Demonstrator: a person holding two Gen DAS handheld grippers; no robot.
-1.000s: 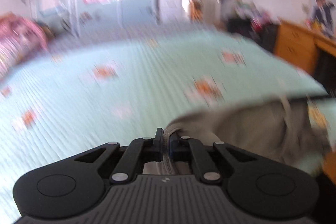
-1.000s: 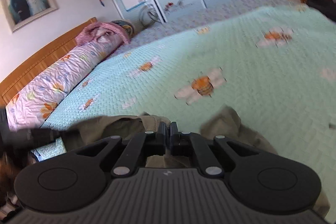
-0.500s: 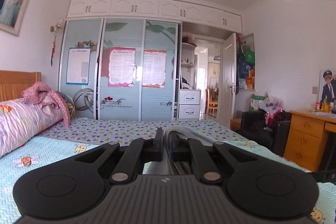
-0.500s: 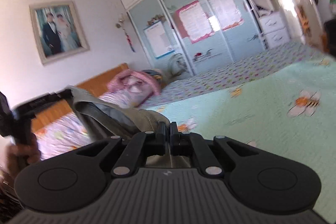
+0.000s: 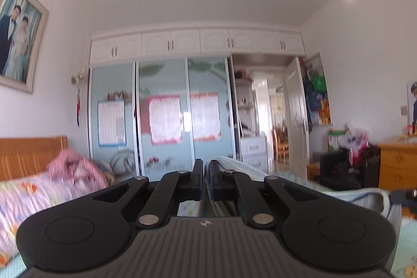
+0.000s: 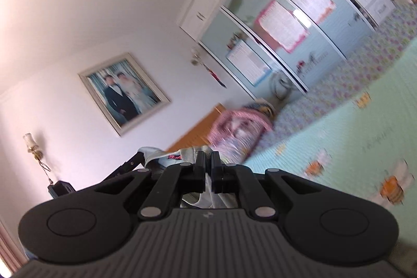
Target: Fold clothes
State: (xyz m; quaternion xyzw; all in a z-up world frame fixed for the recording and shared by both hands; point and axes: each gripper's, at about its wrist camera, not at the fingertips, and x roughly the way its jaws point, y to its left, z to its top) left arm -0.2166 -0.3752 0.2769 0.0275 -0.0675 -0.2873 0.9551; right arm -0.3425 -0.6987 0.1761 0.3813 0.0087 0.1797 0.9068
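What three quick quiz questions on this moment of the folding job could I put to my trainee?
1. True or false: the left tool is shut on the garment.
2. Which piece of furniture stands at the right edge of the left wrist view: (a) a wooden dresser, (b) a glass table, (c) a metal shelf?
3. What hangs on the wall above the wooden headboard in the right wrist view?

Key:
1. True; pale cloth is pinched between the closed fingers, and the right tool grips the same garment.
2. (a), the wooden dresser.
3. A framed portrait of two people.
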